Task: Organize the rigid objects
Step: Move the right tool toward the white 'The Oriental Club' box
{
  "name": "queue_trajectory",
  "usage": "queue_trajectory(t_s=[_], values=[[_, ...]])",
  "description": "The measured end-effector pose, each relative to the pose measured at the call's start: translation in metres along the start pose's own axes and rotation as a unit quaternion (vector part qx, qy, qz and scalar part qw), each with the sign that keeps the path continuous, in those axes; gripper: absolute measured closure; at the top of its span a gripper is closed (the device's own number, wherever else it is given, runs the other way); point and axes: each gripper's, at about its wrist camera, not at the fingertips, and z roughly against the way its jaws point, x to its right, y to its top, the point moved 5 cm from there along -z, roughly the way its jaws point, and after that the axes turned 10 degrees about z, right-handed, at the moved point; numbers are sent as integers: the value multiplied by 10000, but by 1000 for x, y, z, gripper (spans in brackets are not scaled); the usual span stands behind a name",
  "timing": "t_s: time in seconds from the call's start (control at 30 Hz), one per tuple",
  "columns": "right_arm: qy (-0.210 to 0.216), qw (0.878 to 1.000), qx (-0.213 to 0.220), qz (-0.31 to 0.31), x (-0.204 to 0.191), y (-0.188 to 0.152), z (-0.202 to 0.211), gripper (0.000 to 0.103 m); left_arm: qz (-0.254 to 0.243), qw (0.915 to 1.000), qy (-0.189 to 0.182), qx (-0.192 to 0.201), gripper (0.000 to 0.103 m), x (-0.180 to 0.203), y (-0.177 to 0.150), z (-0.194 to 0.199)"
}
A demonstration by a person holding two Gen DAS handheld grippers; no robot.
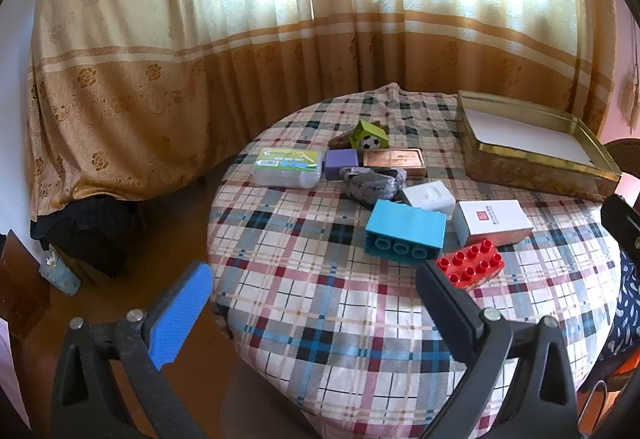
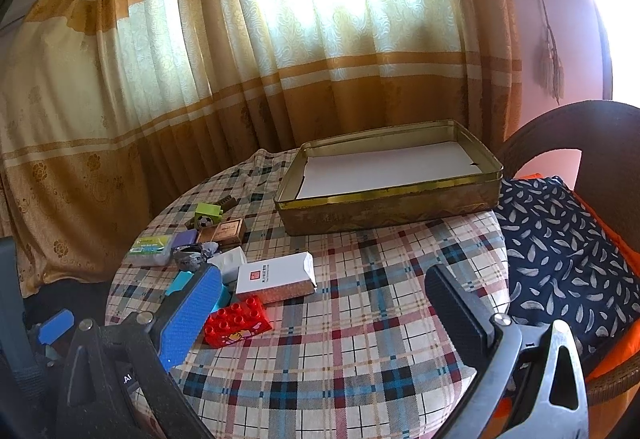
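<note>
Both grippers hang over the near edge of the round desk with its plaid cloth, and both sets of fingers stand wide apart with nothing between them. The left gripper faces the clutter. Just ahead of it lies the turquoise plastic building brick, and the red studded plastic brick sits right beside its black finger. Behind those, a white rectangular carton with a red mark, a small white box, a grey crumpled bundle, a purple cube, a copper-coloured flat tin, a clear plastic case with a green label and a green toy block with a football print crowd together. The right gripper looks toward the open gold metal tray lined with white paper at the far side, well apart from the pile.
</note>
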Motion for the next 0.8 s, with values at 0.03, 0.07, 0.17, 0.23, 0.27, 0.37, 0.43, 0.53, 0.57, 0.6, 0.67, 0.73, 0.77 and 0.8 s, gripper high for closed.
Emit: queue_trajectory(t_s=[0.03,0.07,0.17,0.23,0.27,0.37,0.43,0.53,0.57,0.6,0.67,0.73,0.77,0.8], values=[[11,10000,0,6,-1,0,0,1,-1,10000,-2,-8,0,0,0,0],[19,10000,4,16,-1,-1,0,1,-7,10000,2,-17,0,0,-1,-1],[22,10000,-1,42,-2,-1,-1,1,-22,10000,31,-28,0,0,-1,-2],[23,10000,-16,24,-2,-2,-2,1,-32,10000,53,-33,0,0,-1,-3],[31,10000,-34,17,-2,-3,-3,1,-29,10000,54,-43,0,0,-2,-4],[42,10000,-88,11,-1,-5,-6,1,-16,9999,42,-106,0,-1,-4,-8],[42,9999,-98,32,0,-7,-8,1,-27,9999,52,-152,0,-2,-7,-12],[-5,9998,-152,129,3,-10,-15,1,-15,9997,62,-255,0,-5,-12,-21],[2,9997,-198,157,4,-11,-18,1,-7,9995,46,-316,0,-6,-14,-26],[30,9995,-256,187,5,-13,-22,1,-2,9993,35,-368,0,-6,-15,-30],[130,9989,-381,242,6,-16,-31,1,22,9989,-34,-476,0,-7,-18,-39],[240,9980,-515,290,6,-18,-40,1,62,9984,-135,-542,0,-7,-18,-44],[314,9971,-609,331,4,-19,-46,2,96,9982,-175,-574,0,-8,-18,-47],[391,9959,-715,390,2,-20,-52,5,106,9981,-167,-580,0,-9,-17,-49]])
